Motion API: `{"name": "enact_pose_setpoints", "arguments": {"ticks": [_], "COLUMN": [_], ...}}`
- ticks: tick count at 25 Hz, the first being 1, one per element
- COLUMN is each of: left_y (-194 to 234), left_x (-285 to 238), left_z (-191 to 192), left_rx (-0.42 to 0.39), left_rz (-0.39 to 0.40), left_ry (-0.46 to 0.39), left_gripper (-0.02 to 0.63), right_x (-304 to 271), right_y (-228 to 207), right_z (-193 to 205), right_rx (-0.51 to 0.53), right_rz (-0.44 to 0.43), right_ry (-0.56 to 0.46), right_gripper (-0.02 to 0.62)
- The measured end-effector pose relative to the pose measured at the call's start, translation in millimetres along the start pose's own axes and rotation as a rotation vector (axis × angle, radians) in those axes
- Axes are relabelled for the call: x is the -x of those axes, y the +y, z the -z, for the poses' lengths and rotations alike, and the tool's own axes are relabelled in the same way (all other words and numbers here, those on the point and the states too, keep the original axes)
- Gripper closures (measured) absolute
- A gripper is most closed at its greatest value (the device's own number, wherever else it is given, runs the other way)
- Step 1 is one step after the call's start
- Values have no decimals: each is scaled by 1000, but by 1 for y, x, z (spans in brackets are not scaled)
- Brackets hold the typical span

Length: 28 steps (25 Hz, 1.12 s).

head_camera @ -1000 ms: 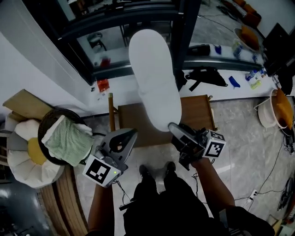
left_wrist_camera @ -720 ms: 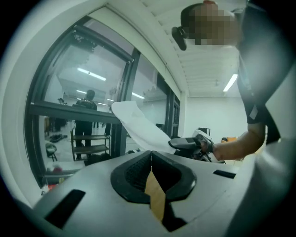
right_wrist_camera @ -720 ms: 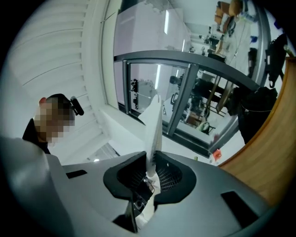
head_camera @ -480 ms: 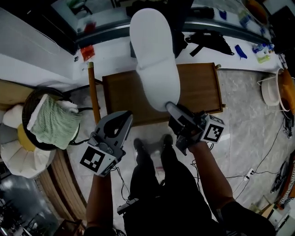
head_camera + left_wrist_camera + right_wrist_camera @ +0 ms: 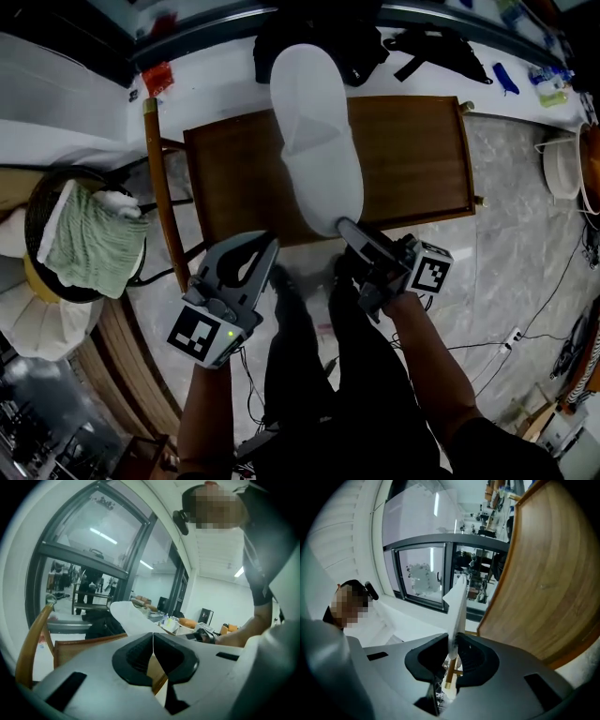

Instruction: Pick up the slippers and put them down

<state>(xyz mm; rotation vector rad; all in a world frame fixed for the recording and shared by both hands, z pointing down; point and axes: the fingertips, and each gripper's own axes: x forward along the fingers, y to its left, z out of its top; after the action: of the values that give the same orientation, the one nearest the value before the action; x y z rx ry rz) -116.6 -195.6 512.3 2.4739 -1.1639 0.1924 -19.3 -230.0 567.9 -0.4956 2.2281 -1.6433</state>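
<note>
Right gripper (image 5: 351, 234) is clamped on the heel edge of the 1 long white fabric slipper (image 5: 314, 122) I can see; its thin edge sits pinched btw the pads. From there the slipper runs straight away from me over 1 brown wooden chair seat (image 5: 412, 159). Can't tell if it touches the wood. Left gripper (image 5: 258, 247) has its jaws pressed together w/ nothing in them, near the seat's front edge, left of the heel and apart from it. So: 2 grippers, 1 slipper, 1 chair.
</note>
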Motion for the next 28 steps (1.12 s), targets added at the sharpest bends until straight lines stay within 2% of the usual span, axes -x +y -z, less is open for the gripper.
{"name": "enact_pose_setpoints", "arguments": {"ticks": [5, 15, 28], "left_y": [4, 12, 1], "left_x": [-8, -13, -13], "left_z": [28, 65, 76], "left_rx": [34, 74, 86], "left_rz": [12, 15, 40], "left_ry": [22, 36, 22], "left_gripper": [594, 594, 594], "right_x": [2, 13, 22], "right_y": [-29, -65, -81], "right_z": [22, 59, 71], "right_rx": [-66, -162, -178], "right_rz": [46, 84, 148], "right_ry": [7, 26, 49], "right_gripper": [528, 528, 528]}}
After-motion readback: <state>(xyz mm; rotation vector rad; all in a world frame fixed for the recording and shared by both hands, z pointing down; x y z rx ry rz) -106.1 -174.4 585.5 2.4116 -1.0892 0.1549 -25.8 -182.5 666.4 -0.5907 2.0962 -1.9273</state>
